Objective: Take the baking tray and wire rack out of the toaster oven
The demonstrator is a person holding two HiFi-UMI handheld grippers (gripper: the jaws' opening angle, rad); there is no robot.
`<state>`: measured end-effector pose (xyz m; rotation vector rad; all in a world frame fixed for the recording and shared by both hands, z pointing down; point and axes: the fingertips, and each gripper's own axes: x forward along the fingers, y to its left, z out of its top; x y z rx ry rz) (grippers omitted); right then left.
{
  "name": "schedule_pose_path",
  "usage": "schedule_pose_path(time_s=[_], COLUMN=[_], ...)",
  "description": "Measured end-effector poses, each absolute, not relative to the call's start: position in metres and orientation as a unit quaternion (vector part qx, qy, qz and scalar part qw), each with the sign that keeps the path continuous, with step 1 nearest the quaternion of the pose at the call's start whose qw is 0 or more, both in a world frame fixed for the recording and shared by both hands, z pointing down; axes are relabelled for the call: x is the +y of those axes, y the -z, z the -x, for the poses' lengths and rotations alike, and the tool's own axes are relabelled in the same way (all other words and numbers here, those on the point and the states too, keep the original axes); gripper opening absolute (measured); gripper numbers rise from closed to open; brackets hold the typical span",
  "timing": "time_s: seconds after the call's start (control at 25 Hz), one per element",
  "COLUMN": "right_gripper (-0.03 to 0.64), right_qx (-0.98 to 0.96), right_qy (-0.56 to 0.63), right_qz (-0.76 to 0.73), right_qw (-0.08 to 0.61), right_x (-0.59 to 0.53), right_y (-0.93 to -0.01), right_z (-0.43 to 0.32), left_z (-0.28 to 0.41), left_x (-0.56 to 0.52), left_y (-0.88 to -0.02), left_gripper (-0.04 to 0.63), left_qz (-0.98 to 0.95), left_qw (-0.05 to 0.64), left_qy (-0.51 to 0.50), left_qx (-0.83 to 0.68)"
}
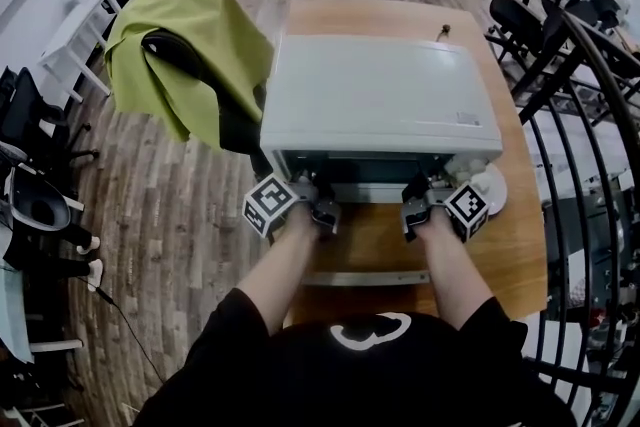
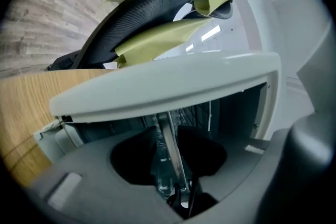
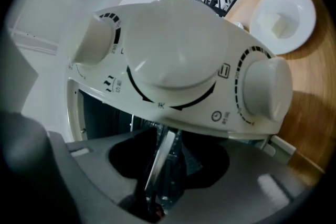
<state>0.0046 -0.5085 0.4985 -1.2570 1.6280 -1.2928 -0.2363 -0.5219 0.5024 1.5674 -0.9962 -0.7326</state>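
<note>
Baking tray: sits in the toaster oven, with its thin metal front rim just at the oven's open mouth. I judge the long axis of that rim to run across the mouth, from the oven's hinge-free side to its knob side. The coming pull turns on this: the rim lies crosswise to both hands, so the tray should slide straight out of the mouth toward the person and stay flat only if both ends move together.

Wire rack: deeper inside the oven, behind the tray rim. Only a few wires show, and I cannot tell its shelf level.

Left gripper: at the oven mouth's left end. Its fingers are pinching the tray rim, which stands edge-on between them.

Right gripper: at the mouth's right end, directly under the oven's knobs. Its fingers are closed on the same rim. Neither hand is nearer; the two are level with each other.

Oven door: folded down flat in front of the oven, beneath both forearms.

Desk: wood-topped, carrying the oven.

White dish: on the desk just beside the oven's knob-side front corner.

Chair with green cloth: on the floor off the oven's far-left side, apart from the work.
</note>
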Motion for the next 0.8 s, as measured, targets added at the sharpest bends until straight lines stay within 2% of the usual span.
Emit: schedule_pose_path(time_s=[0.16,0.8], right_gripper=[0.109,0.104], right_qx=[0.625,0.625], right_qy=[0.501,0.503], right_qz=[0.481,0.472], right_qw=[0.356,0.365], right_x=[-0.512,-0.493], right_y=[-0.5,-0.502], right_z=[-0.004,-0.009], left_z=[0.235,0.231], left_x=[-0.524,-0.505], left_y=[-0.502,-0.503], left_gripper=[0.114,0.11], left_qz=[-0.665,-0.666], left_qw=[0.537,0.541], left_qy=[0.308,0.289], left_qx=[-0.418,-0.425])
